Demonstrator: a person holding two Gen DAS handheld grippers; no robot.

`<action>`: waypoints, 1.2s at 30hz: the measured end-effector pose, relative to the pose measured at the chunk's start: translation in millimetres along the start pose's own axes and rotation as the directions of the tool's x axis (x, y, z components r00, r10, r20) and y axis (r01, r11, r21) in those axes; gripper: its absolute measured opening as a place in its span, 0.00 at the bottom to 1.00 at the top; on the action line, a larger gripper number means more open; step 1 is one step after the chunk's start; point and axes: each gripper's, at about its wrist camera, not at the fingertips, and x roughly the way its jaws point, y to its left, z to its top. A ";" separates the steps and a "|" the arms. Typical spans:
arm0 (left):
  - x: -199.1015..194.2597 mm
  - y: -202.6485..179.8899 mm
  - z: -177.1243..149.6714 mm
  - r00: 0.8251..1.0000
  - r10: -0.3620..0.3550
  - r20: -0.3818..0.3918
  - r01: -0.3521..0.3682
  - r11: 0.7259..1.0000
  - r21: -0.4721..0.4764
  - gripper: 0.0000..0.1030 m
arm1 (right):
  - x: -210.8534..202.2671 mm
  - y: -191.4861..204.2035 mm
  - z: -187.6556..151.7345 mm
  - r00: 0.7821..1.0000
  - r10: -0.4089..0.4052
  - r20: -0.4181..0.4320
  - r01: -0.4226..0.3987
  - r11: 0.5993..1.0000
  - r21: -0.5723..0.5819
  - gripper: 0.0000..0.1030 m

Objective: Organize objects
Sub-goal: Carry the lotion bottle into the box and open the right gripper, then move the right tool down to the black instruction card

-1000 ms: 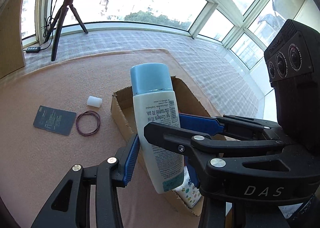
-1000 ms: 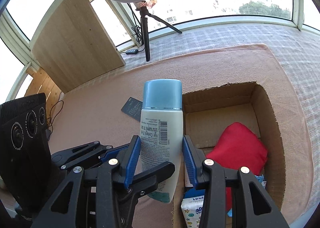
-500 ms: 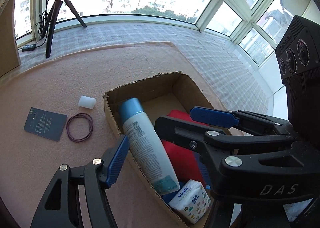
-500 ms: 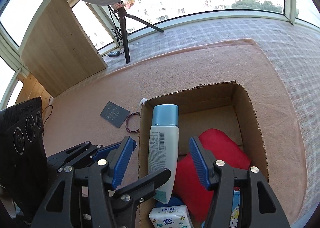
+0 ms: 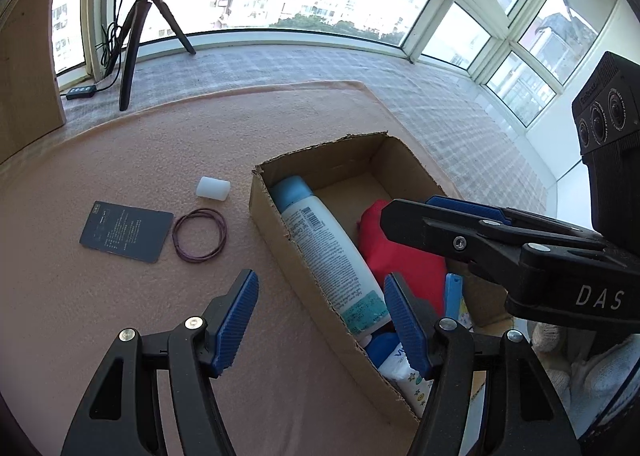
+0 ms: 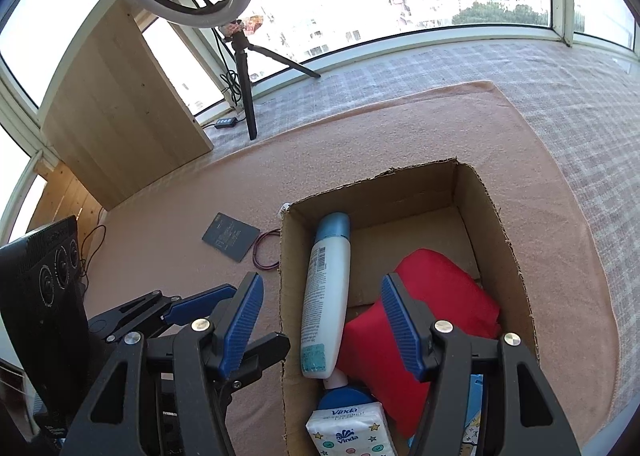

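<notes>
Both my grippers hang over the cardboard box [image 6: 494, 223] and neither holds anything. My right gripper [image 6: 322, 320] has its blue pads spread wide, straddling the box's left wall, with nothing between them but air. My left gripper [image 5: 320, 320] is spread apart too, one pad over the pink mat [image 5: 160, 143] and the other above the box's near end.

Inside the box, the white bottle [image 6: 325, 296] lies on its side along the left wall, its blue cap [image 6: 334, 224] pointing to the far end and its barcode facing up. Just to its right sits a red cushion [image 6: 440, 296], filling most of the middle and right of the box and touching the bottle's lower part. At the near end there's a tissue pack [image 6: 350, 430] with stars and "Vinda" printed on it, and right behind it a round blue thing I can't make out, pressed against the bottle's base. A slim blue item [image 5: 453, 294] stands at the cushion's near right edge; I can't tell what it is. The far end of the box floor is bare cardboard.

Outside, left of the box on the mat: a small white cylinder [image 5: 213, 188] close to the box's far corner, a loop of dark red bands [image 5: 199, 235] nearer me, and a dark card [image 5: 126, 231] just beside the loop
</notes>
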 end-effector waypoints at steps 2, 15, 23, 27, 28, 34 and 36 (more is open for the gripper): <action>-6.6 12.4 -4.6 1.000 0.012 0.002 -0.012 1.000 -0.022 0.67 | -2.4 3.5 -2.7 1.000 0.007 0.010 -0.007 1.000 -0.002 0.56; -56.7 100.8 -40.0 0.992 0.121 0.022 -0.116 0.982 -0.147 0.67 | 1.7 45.2 -8.5 0.998 0.065 0.022 -0.064 0.995 -0.070 0.59; -85.9 140.9 -53.6 0.985 0.166 0.049 -0.151 0.961 -0.231 0.67 | 37.3 89.3 17.9 0.992 0.110 -0.056 -0.118 0.980 -0.158 0.59; -99.0 156.1 -60.8 0.980 0.189 0.057 -0.169 0.951 -0.258 0.67 | 66.6 104.8 30.5 0.982 0.154 -0.113 -0.169 0.976 -0.138 0.59; -101.5 159.5 -62.3 0.979 0.194 0.058 -0.172 0.949 -0.265 0.67 | 73.9 108.6 33.1 0.980 0.155 -0.123 -0.171 0.975 -0.140 0.59; -113.2 178.4 -73.1 0.974 0.216 0.068 -0.185 0.931 -0.315 0.67 | 128.7 125.5 44.7 0.969 0.141 -0.204 -0.172 0.974 -0.144 0.59; -116.5 182.9 -77.7 0.972 0.224 0.068 -0.190 0.925 -0.330 0.67 | 145.4 128.1 48.5 0.965 0.135 -0.226 -0.169 0.976 -0.139 0.59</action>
